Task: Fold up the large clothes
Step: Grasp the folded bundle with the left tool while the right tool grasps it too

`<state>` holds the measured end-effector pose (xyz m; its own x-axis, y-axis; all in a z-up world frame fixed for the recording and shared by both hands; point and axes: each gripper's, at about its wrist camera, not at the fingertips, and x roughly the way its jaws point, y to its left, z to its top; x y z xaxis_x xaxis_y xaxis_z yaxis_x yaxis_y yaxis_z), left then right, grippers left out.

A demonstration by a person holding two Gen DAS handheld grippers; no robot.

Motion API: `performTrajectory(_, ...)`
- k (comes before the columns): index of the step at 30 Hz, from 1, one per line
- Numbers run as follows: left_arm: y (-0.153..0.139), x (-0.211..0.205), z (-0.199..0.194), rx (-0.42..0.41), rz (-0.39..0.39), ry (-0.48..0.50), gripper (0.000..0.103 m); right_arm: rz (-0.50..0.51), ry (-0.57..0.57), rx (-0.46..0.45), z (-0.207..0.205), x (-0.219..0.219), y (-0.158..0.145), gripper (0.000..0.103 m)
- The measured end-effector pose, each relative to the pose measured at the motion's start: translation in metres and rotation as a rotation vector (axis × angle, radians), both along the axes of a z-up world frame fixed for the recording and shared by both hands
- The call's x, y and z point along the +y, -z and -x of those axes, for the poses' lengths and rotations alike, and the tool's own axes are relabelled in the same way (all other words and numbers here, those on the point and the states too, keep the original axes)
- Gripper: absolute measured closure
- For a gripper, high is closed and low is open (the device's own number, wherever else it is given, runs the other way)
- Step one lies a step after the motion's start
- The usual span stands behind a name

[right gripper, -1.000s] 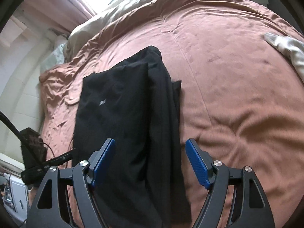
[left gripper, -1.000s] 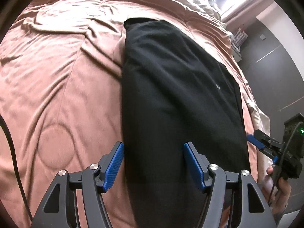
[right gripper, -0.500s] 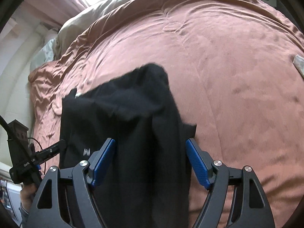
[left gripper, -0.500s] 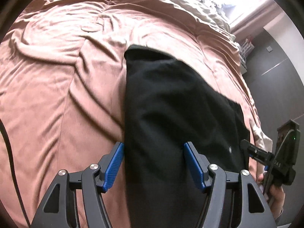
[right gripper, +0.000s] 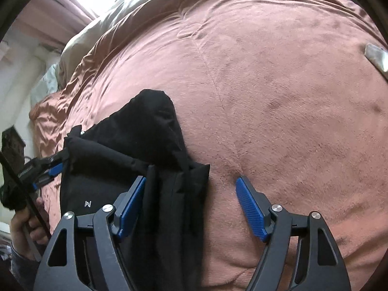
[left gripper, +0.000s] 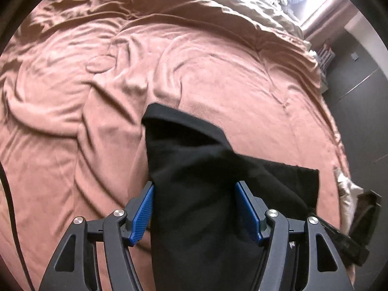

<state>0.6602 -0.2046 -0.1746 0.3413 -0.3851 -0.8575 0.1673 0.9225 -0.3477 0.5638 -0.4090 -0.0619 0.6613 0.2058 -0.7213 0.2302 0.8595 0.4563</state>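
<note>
The black clothes (left gripper: pixel 194 194) lie bunched on the pink bed (left gripper: pixel 218 84), at 6 o'clock in both views. The left tongs (left gripper: pixel 194 208) are spread wide with cloth between the blue pads. The right tongs (right gripper: pixel 191 208) are spread wide too, cloth beside the 9 o'clock pad (right gripper: pixel 132 206).

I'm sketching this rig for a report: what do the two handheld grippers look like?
Both match: the left gripper and right gripper have black plastic frames with triangular cut-outs and silver round bolts. Each has two fingers faced with ribbed blue pads. A black cable trails beside the left one. In the right wrist view, the left gripper's black handle carries small white lettering.
</note>
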Motion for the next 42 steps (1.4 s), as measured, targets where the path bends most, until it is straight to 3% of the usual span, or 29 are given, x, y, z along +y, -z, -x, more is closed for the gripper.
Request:
performTrajectory(3, 0.009, -0.009, -0.007, 0.023, -0.062, 0.005, 0.035, -0.008, 0.003, 0.004, 0.001, 0.0, -0.001, 0.03)
performTrajectory(6, 0.007, -0.012, -0.008, 0.014, -0.08, 0.021, 0.035, -0.108, -0.009, -0.019, 0.005, -0.015, -0.002, 0.03)
performTrajectory(15, 0.002, 0.025, 0.026, 0.024, 0.046, 0.041, 0.034, -0.32, -0.143, -0.044, 0.013, -0.041, 0.018, 0.028)
performTrajectory(23, 0.016, 0.039, 0.06, 0.064, 0.154, 0.07, 0.034, -0.392, -0.271, -0.035, 0.002, -0.044, 0.03, 0.023)
performTrajectory(28, 0.011, 0.023, 0.064, 0.049, 0.131, 0.099, 0.034, -0.453, -0.302, -0.047, -0.019, -0.053, 0.038, 0.023)
performTrajectory(33, 0.004, 0.008, 0.065, 0.03, 0.101, 0.126, 0.034, -0.447, -0.312, -0.056, -0.035, -0.044, 0.046, 0.025)
performTrajectory(35, 0.002, 0.007, 0.064, 0.028, 0.109, 0.126, 0.034, -0.421, -0.298, -0.05, -0.039, -0.042, 0.048, 0.052)
performTrajectory(40, 0.006, 0.009, 0.066, 0.01, 0.091, 0.135, 0.034, -0.412, -0.28, -0.069, -0.032, -0.044, 0.05, 0.082)
performTrajectory(42, 0.011, 0.017, 0.069, 0.022, 0.106, 0.105, 0.034, -0.382, -0.274, -0.096, -0.022, -0.042, 0.043, 0.087)
